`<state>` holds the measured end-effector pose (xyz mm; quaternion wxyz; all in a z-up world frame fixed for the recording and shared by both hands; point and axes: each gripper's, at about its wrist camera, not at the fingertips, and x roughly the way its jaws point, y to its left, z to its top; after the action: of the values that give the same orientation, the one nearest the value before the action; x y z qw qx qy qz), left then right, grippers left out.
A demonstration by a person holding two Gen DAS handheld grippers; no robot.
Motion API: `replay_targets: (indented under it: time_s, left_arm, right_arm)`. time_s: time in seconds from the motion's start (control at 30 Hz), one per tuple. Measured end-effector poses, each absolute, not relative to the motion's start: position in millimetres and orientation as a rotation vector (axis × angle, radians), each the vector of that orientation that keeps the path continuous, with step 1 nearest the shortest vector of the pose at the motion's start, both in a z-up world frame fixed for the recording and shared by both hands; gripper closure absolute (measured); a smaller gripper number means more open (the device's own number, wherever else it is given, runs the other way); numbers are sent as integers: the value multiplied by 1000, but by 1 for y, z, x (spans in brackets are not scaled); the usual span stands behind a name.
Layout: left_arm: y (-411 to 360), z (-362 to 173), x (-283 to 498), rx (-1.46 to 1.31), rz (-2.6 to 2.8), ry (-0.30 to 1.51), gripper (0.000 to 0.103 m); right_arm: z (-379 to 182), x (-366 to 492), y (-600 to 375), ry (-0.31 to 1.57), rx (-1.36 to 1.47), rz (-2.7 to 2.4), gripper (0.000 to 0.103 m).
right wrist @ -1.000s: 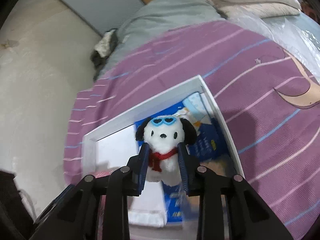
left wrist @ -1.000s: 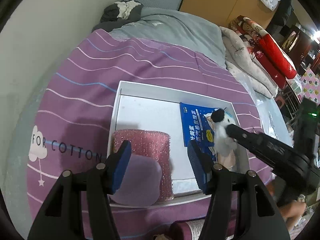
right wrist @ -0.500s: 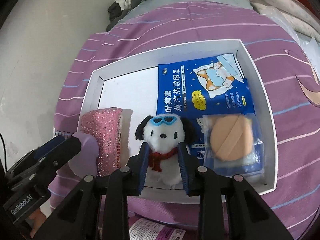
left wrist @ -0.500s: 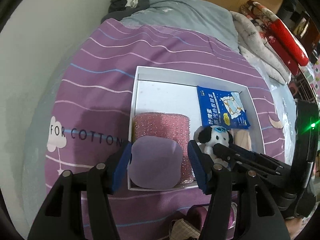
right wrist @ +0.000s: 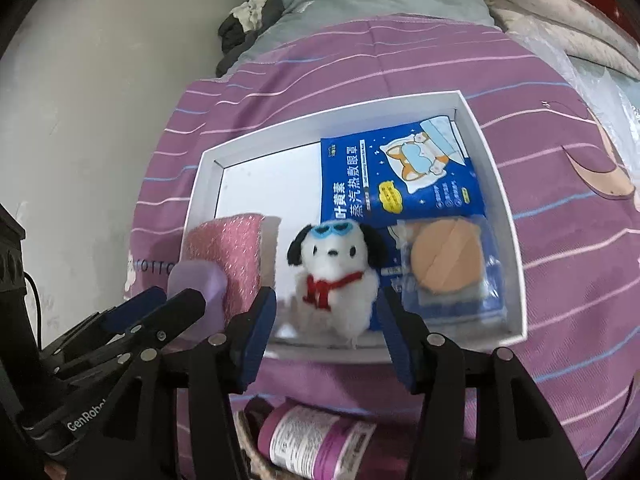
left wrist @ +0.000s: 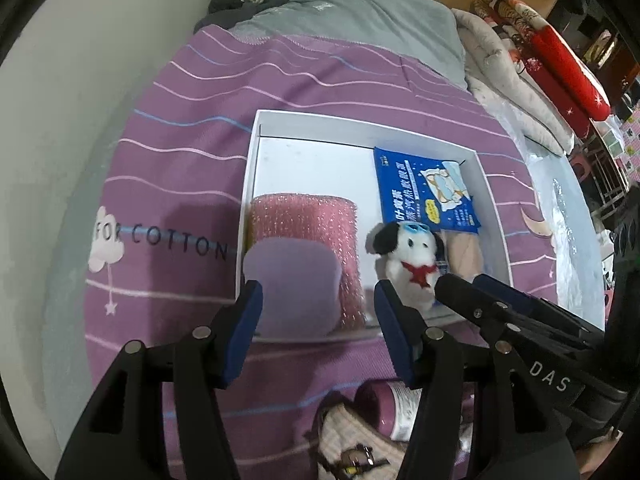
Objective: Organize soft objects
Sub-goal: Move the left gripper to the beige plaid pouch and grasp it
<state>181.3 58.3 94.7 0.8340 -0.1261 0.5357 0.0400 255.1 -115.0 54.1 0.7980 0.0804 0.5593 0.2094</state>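
Now our right gripper [right wrist: 326,334] has just been opening off the plush dog [right wrist: 336,276], standing inside the white box [right wrist: 502,184] beside the pink sponge [right wrist: 228,248]. Light, squashy; we'd pinch its belly.

Our left gripper [left wrist: 318,328] clamps the lilac pad [left wrist: 292,280].

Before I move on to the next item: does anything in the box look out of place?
Nothing spilled or damaged. The lilac puff leans on the pink sponge, overhanging the near-left corner of the white box. The plush dog stands upright, free between the jaws of the right gripper, which have just been opening.
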Motion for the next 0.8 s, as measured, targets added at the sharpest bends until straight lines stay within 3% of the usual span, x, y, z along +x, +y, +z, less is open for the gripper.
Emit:
replay_targets:
  time_s: [0.47,0.8]
  left_arm:
    - [24,134,125,-230,5,1145,44]
    - [19,122,92,-193,55,1184,44]
  right_arm:
    - [95,186,-147,1163,174,433,50]
    - [118,152,-174,1126,207,446,50]
